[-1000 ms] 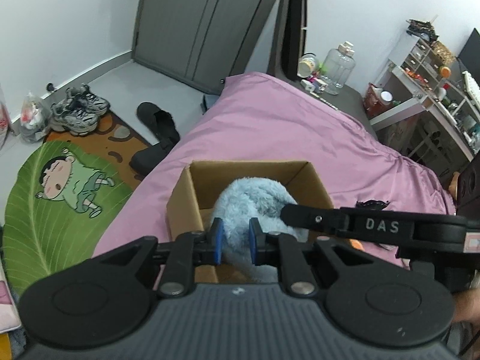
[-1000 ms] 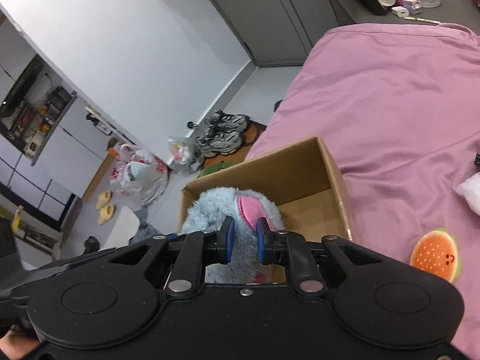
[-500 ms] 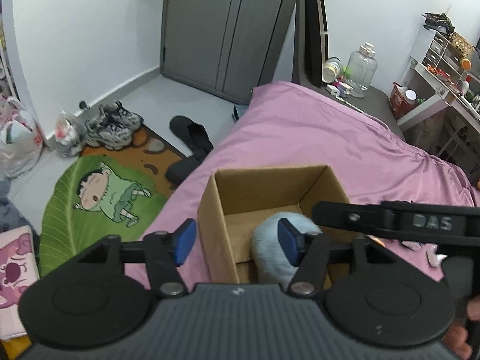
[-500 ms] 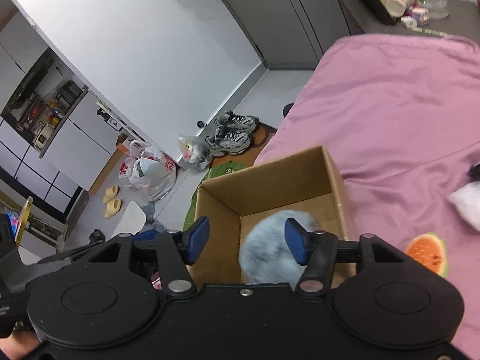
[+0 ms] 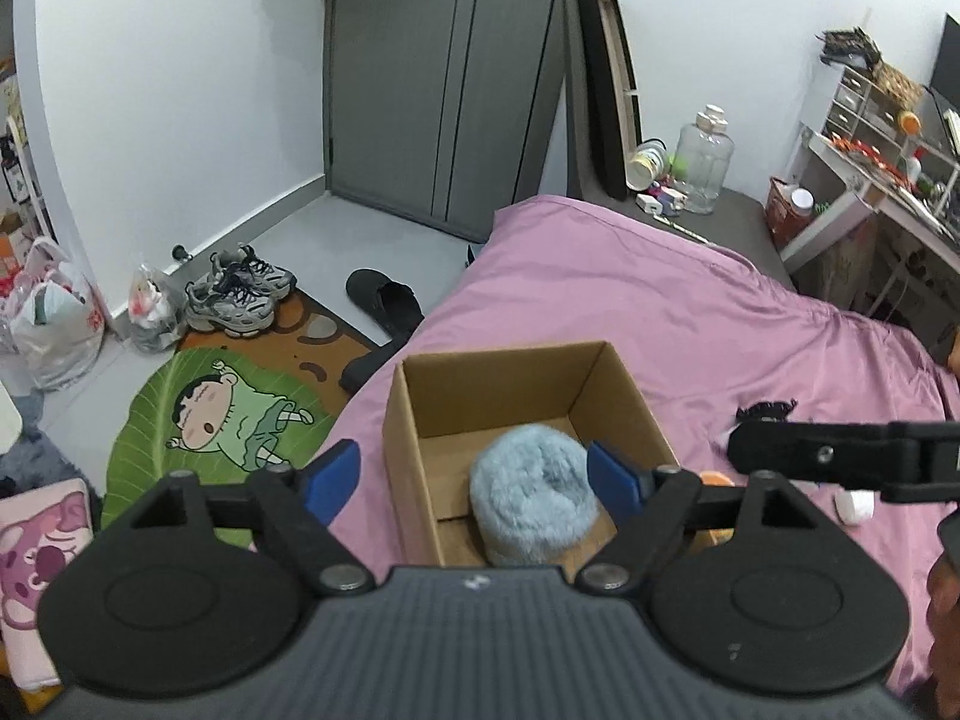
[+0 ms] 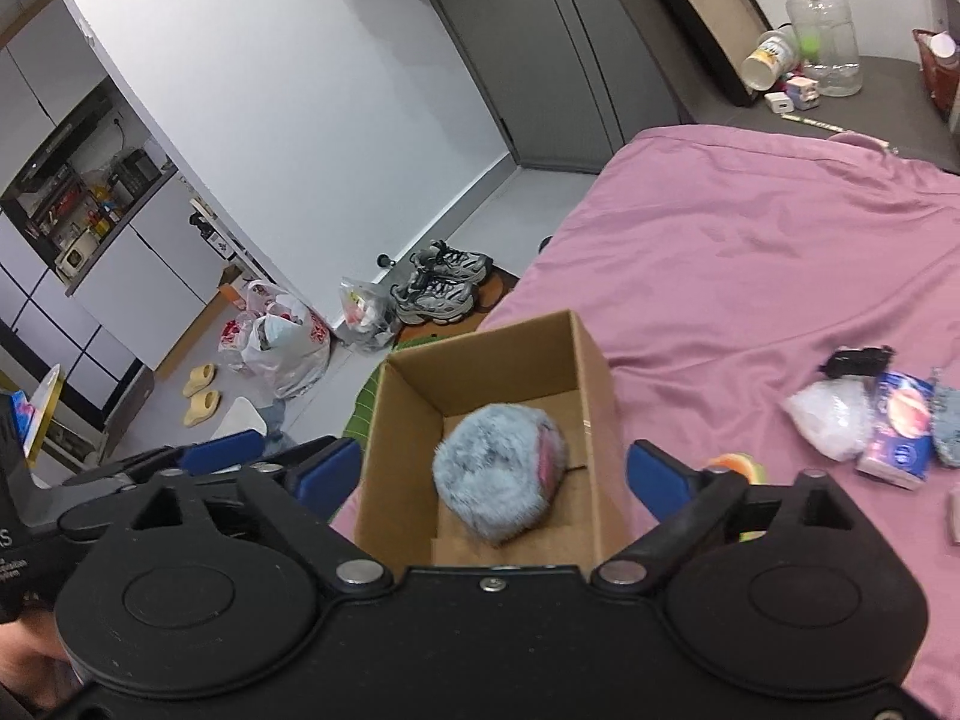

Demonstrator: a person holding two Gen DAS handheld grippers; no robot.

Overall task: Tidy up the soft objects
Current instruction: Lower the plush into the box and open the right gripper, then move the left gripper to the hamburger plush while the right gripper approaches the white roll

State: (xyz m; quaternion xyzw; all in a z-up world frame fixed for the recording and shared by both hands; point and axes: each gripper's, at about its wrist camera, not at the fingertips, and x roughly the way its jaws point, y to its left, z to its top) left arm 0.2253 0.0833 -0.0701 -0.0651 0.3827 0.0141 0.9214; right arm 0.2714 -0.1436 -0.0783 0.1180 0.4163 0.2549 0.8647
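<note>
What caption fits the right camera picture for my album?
Fluffy blue toy sits inside the cardboard box on the pink bed, right gripper open above it.

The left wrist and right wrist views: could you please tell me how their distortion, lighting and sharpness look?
Left wrist view: strong fisheye bend, dark corners, even indoor light; the cardboard box and blue plush look fairly sharp, the gripper body in the near foreground soft. Right wrist view: tilted, the walls curve, with no harsh glare on the pink bedspread.
</note>
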